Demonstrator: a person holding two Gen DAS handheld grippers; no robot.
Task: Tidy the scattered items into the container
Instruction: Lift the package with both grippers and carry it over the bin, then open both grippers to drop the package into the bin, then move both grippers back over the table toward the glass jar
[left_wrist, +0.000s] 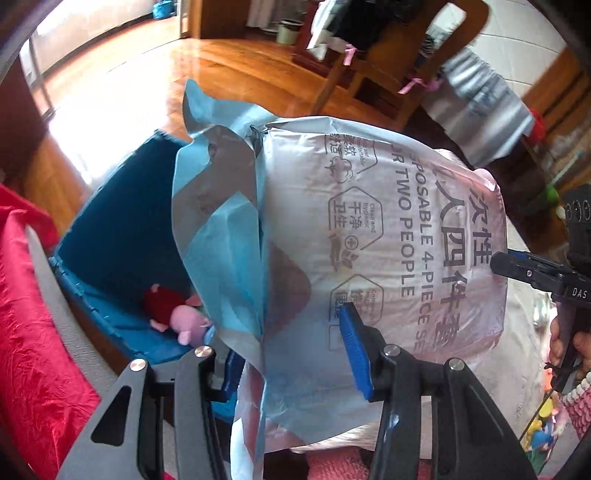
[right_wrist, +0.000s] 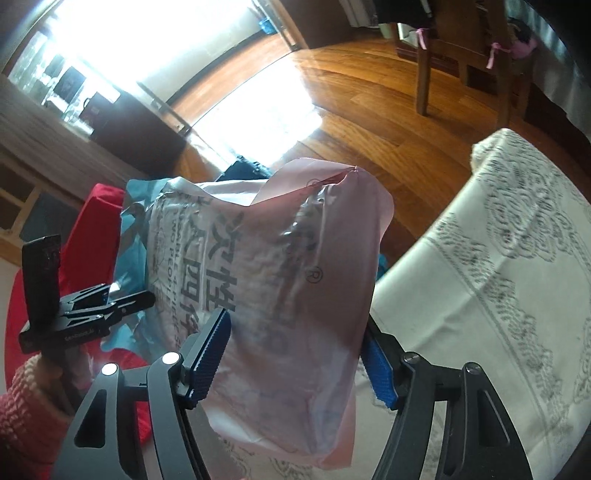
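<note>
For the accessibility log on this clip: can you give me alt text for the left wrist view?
Both grippers hold a soft plastic bedding package, the left gripper at its blue end and the right gripper on its far side. Below left sits an open blue bin holding a pink plush toy.

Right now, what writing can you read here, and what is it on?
"POSABLE 4-PIECE SE" and "R TWO PEOPLE", cut off: bag.
"Clean and hygienic": small badge on bag.
Large Chinese characters, partly covered: bag.
"®": bag's pink end.
"DAS": right gripper.
Other badges and the left gripper's white lettering: too small to read.
</note>
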